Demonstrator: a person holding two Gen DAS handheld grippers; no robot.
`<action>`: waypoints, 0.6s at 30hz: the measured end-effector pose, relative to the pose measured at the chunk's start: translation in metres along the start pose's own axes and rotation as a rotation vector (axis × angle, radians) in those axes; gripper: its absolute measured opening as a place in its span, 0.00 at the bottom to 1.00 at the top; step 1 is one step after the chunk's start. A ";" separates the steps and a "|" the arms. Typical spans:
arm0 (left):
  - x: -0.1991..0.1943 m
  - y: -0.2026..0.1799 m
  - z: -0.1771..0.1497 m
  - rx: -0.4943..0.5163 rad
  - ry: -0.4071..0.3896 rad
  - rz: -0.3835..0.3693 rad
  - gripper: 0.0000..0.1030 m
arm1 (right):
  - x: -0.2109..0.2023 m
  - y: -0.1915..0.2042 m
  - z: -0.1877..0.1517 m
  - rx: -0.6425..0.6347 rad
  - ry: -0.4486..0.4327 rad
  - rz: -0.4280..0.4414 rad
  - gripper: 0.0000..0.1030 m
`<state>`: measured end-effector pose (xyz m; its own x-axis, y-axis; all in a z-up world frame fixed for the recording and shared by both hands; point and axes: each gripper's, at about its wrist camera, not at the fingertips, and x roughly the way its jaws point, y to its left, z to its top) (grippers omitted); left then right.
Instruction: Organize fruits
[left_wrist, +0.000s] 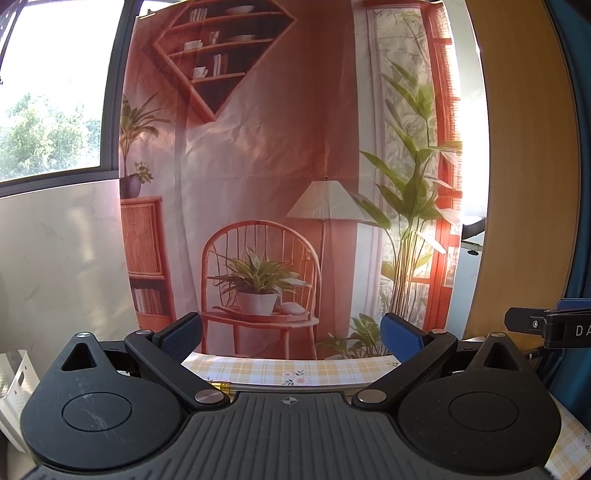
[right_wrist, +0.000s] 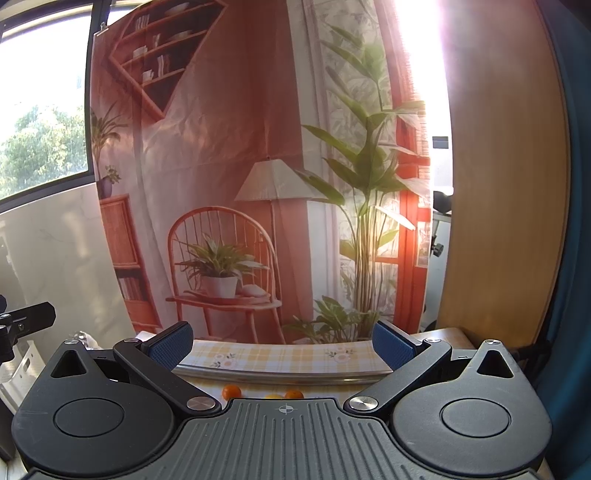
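My left gripper (left_wrist: 291, 339) is open, its blue-padded fingers wide apart with nothing between them, held above the far edge of a table with a yellow checked cloth (left_wrist: 288, 367). My right gripper (right_wrist: 282, 343) is open too and holds nothing. Just below it in the right wrist view, small fruits peek over the gripper body: an orange one (right_wrist: 231, 390), a yellow one (right_wrist: 273, 396) and another orange one (right_wrist: 294, 394). They lie inside a shiny metal rim (right_wrist: 280, 374), seemingly a tray. The left wrist view shows no fruit.
A printed backdrop (left_wrist: 280, 177) of a room with chair and plants hangs right behind the table. A white slotted basket (left_wrist: 16, 384) stands at the left. A wooden panel (left_wrist: 524, 184) rises on the right. The other gripper's tip (left_wrist: 546, 326) pokes in from the right.
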<state>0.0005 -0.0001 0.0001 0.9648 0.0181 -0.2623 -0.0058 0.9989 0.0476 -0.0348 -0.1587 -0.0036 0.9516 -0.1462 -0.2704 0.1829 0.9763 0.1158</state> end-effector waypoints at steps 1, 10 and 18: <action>0.000 0.000 0.000 0.001 0.001 0.002 1.00 | 0.002 -0.001 -0.002 -0.001 -0.001 0.002 1.00; 0.001 -0.001 -0.001 0.000 0.010 0.016 1.00 | 0.007 -0.002 -0.006 -0.003 0.001 0.004 1.00; 0.000 -0.001 -0.001 0.002 0.013 0.013 1.00 | 0.004 0.003 -0.006 -0.006 0.006 0.003 1.00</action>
<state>0.0008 -0.0015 -0.0009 0.9612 0.0313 -0.2742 -0.0174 0.9984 0.0530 -0.0321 -0.1553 -0.0096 0.9506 -0.1428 -0.2755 0.1789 0.9776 0.1106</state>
